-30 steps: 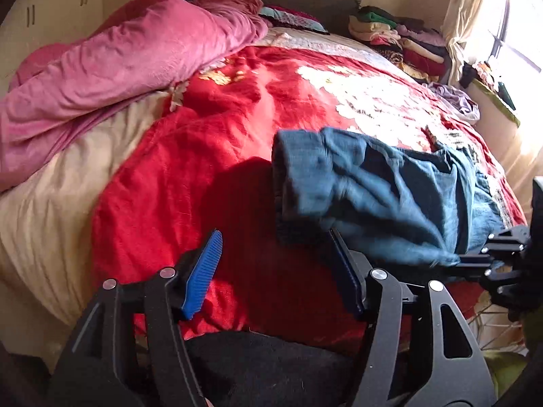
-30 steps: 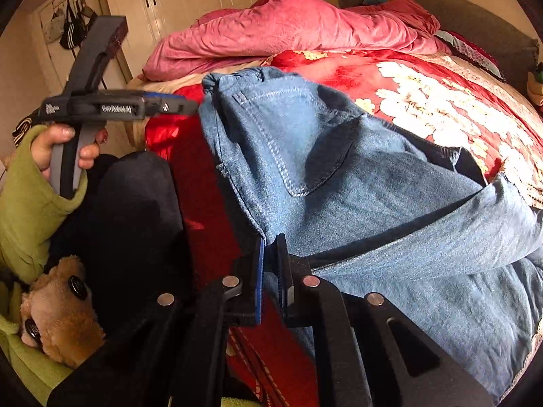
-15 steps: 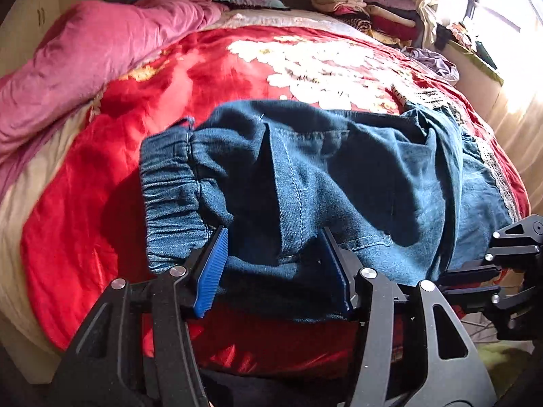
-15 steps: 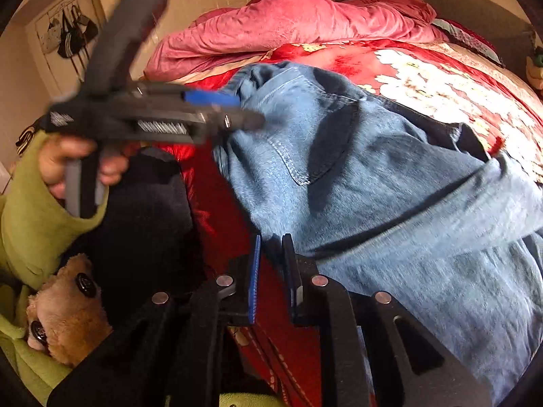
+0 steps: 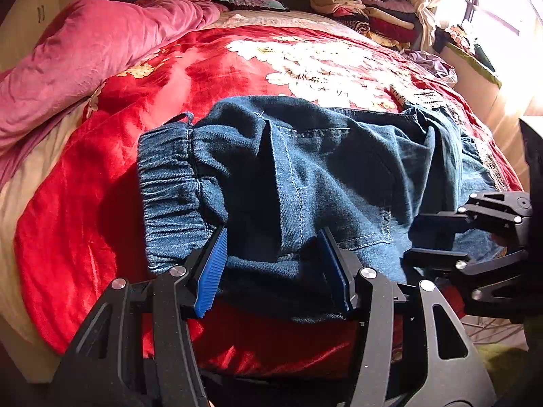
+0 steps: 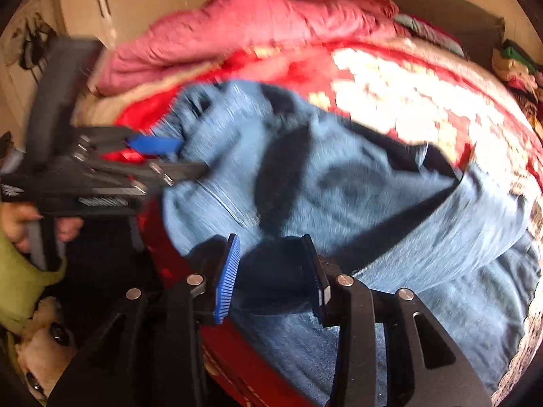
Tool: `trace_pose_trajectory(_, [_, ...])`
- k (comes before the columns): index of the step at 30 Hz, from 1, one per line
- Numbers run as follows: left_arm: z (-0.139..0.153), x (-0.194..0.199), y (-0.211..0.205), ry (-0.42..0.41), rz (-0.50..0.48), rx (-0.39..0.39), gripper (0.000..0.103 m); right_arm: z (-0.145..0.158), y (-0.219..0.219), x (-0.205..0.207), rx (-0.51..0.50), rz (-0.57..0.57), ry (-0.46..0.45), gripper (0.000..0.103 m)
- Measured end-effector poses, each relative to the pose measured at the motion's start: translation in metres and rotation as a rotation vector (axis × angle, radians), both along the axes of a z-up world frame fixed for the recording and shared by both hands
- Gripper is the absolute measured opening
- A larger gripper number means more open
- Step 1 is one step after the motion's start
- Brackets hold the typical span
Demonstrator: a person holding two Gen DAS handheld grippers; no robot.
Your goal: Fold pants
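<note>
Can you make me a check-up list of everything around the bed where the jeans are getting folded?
Surface: bed with a red floral blanket.
Job's things: blue jeans lying folded over near the front edge, elastic waistband at the left in the left wrist view.
Clutter: pink duvet bunched along the bed's far side; pile of folded clothes at the head.
Grippers: left gripper open, jeans edge between its pads; right gripper opening, jeans edge between its pads, picture blurred.
Cables: nothing seen.
Surroundings: window with curtain; wardrobe doors; green sleeve.
</note>
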State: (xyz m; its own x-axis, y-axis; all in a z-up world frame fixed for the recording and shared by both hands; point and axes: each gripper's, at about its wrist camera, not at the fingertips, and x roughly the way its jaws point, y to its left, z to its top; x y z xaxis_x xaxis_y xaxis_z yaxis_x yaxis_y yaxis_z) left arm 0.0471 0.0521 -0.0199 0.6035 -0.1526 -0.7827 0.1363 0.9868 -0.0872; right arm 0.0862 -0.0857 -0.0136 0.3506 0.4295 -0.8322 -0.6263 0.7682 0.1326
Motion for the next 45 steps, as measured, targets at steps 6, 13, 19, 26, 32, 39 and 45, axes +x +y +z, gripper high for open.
trace_pose_trajectory(6, [0.003, -0.004, 0.003, -0.024, 0.011, -0.026, 0.046, 0.012, -0.02, 0.004, 0.132, -0.044, 0.036, 0.038])
trace_pose_trajectory(13, [0.037, -0.025, 0.004, -0.14, 0.044, -0.051, 0.059, 0.051, -0.071, 0.001, 0.17, -0.144, -0.092, 0.054])
trace_pose_trajectory(19, [0.064, -0.035, -0.017, -0.195, -0.007, -0.06, 0.064, 0.059, -0.109, 0.015, 0.16, -0.26, -0.131, 0.055])
trace_pose_trajectory(26, [0.047, -0.016, -0.067, -0.1, -0.156, -0.142, 0.065, 0.071, -0.135, 0.045, 0.123, -0.364, -0.176, 0.065])
trace_pose_trajectory(32, [0.028, 0.006, -0.103, 0.0, -0.246, -0.193, 0.065, 0.072, -0.139, 0.091, 0.084, -0.407, -0.172, 0.065])
trace_pose_trajectory(39, [0.01, 0.033, -0.14, 0.088, -0.327, -0.234, 0.037, 0.055, -0.122, 0.157, -0.047, -0.423, -0.15, 0.065])
trace_pose_trajectory(45, [-0.005, 0.034, -0.15, 0.13, -0.363, -0.296, 0.006, 0.024, -0.108, 0.202, -0.161, -0.433, -0.098, 0.065])
